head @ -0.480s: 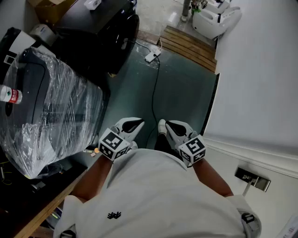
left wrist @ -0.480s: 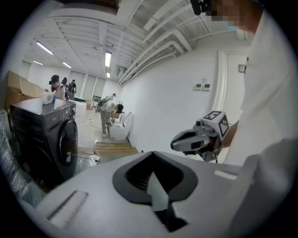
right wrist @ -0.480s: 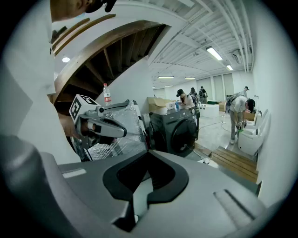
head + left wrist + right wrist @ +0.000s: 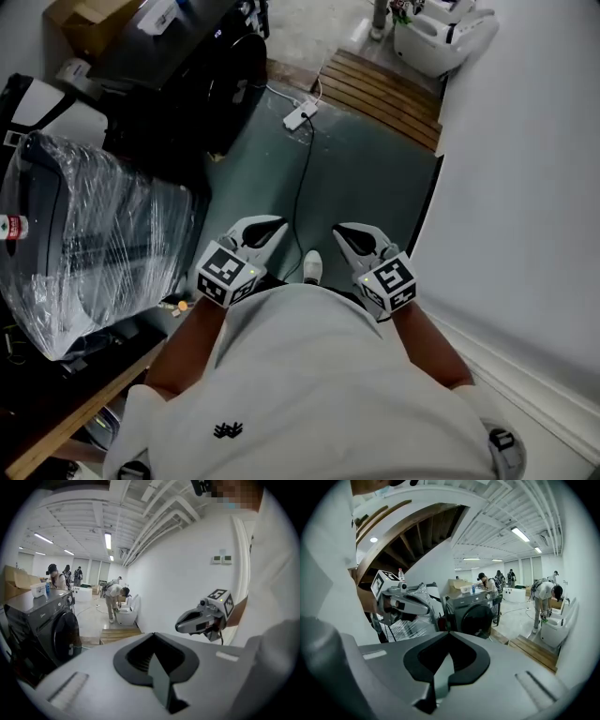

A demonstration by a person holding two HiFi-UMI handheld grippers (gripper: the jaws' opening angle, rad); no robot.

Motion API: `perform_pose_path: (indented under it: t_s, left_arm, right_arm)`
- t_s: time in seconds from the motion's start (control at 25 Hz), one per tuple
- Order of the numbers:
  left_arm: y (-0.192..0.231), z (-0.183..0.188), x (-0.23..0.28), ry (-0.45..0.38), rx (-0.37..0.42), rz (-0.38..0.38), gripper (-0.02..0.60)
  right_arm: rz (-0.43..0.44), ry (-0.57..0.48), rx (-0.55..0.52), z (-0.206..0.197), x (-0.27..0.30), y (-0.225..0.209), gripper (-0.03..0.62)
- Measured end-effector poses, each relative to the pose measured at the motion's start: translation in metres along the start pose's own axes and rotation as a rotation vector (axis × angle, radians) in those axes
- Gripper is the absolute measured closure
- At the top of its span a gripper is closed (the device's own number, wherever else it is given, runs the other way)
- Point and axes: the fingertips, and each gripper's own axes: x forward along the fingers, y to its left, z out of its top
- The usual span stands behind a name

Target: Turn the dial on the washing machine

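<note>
The dark front-loading washing machine (image 4: 192,70) stands at the upper left of the head view, far from both grippers. It shows again in the left gripper view (image 4: 54,630) and the right gripper view (image 4: 476,613). Its dial is too small to make out. My left gripper (image 4: 265,228) and right gripper (image 4: 349,232) hang side by side in front of my chest, above the green floor. Both are shut and hold nothing. Each gripper view shows its own closed jaws: left gripper (image 4: 157,667), right gripper (image 4: 440,672).
An appliance wrapped in clear plastic (image 4: 94,244) stands at my left, with a bottle (image 4: 9,228) on it. A power strip (image 4: 300,115) with its cable lies on the floor ahead, before a wooden pallet (image 4: 384,89). A white wall (image 4: 525,187) runs along the right. Several people stand far off.
Both grippers sit a little higher in the head view and stay shut. The wrapped appliance has slid left and down in the picture, and a white shoe now shows between the grippers.
</note>
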Motion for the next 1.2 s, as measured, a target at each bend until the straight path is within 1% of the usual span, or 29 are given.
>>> perform_pose_path:
  t_s: [0.12,0.2,0.28,0.4,0.52,0.64,0.72,0.8,0.92,1.08,1.16,1.2]
  left_arm:
    - [0.009,0.017,0.03,-0.015,-0.019,0.03,0.526]
    - [0.012,0.027,0.046,-0.016,-0.04,0.035,0.526]
    - [0.019,0.035,0.061,-0.013,-0.045,0.039,0.525]
    - [0.037,0.046,0.085,-0.011,-0.043,0.047,0.525]
    - [0.061,0.048,0.107,-0.014,-0.062,0.049,0.525]
    - [0.099,0.054,0.134,-0.022,-0.086,0.053,0.525]
    - [0.131,0.065,0.153,-0.029,-0.106,0.058,0.523]
    - [0.165,0.084,0.17,-0.048,-0.13,0.075,0.525]
    - [0.209,0.12,0.191,-0.098,-0.152,0.109,0.525]
    - [0.262,0.148,0.212,-0.125,-0.159,0.15,0.525]
    - [0.286,0.154,0.215,-0.123,-0.186,0.176,0.525]
    - [0.296,0.157,0.215,-0.124,-0.202,0.191,0.523]
  right_arm:
    - [-0.005,-0.01,-0.001,0.001,-0.004,-0.039,0.592]
    - [-0.013,-0.019,0.005,0.006,-0.007,-0.059,0.592]
    - [-0.017,-0.033,0.013,0.013,-0.005,-0.08,0.591]
    - [-0.026,-0.043,0.018,0.018,0.007,-0.112,0.585]
    - [-0.028,-0.027,0.018,0.016,0.024,-0.14,0.57]
    - [-0.029,-0.005,0.011,0.024,0.051,-0.177,0.569]
    - [-0.033,0.008,0.004,0.038,0.072,-0.204,0.569]
    - [-0.032,0.035,-0.019,0.056,0.093,-0.23,0.569]
    - [-0.004,0.075,-0.076,0.086,0.121,-0.271,0.569]
    - [0.024,0.058,-0.156,0.131,0.173,-0.32,0.569]
    - [0.035,0.038,-0.182,0.149,0.202,-0.336,0.569]
    - [0.046,0.036,-0.198,0.157,0.215,-0.342,0.558]
